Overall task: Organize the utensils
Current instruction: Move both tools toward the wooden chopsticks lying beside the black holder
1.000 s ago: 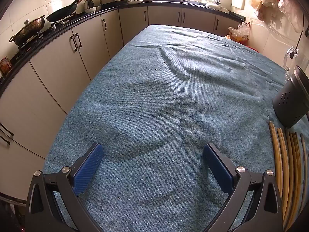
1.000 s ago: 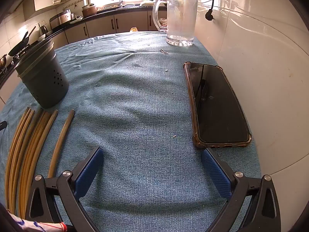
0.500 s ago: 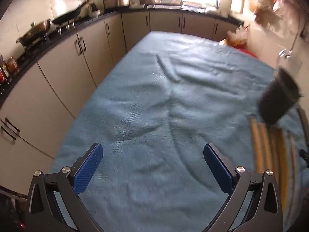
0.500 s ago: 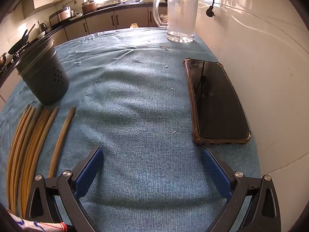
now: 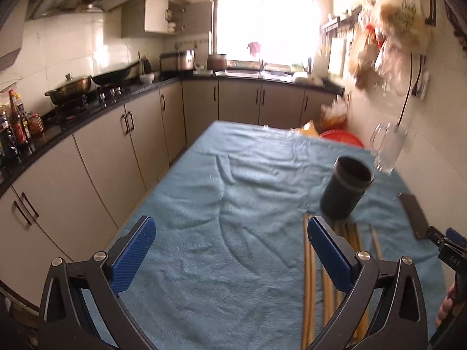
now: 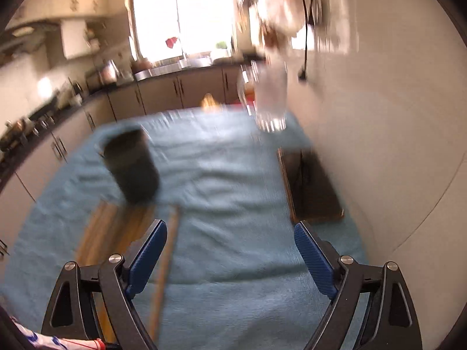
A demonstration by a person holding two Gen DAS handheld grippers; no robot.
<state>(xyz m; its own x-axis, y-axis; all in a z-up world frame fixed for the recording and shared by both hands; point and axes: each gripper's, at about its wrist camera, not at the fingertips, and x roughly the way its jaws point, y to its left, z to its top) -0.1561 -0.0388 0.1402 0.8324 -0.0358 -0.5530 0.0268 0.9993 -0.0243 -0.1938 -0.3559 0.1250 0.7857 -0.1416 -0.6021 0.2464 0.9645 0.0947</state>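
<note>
Chopsticks (image 5: 308, 265), tan and long, lying side by side on blue towel-like cloth (image 5: 233, 233), far ends just short of dark perforated utensil holder (image 5: 346, 191) standing upright. One chopstick (image 6: 166, 259) set slightly apart to the right of the bundle. Left gripper (image 5: 230, 250) spread wide, blue ribbed pads holding nothing, right pad overlapping the bundle in view. Right gripper (image 6: 230, 256) likewise wide open and empty, left pad near the lone chopstick; view motion-blurred. Black phone (image 6: 309, 186) in brown case flat by the wall, glass mug (image 6: 270, 99) beyond it. Small white marking on the other gripper's body at the left view's edge, too small to read surely.
</note>
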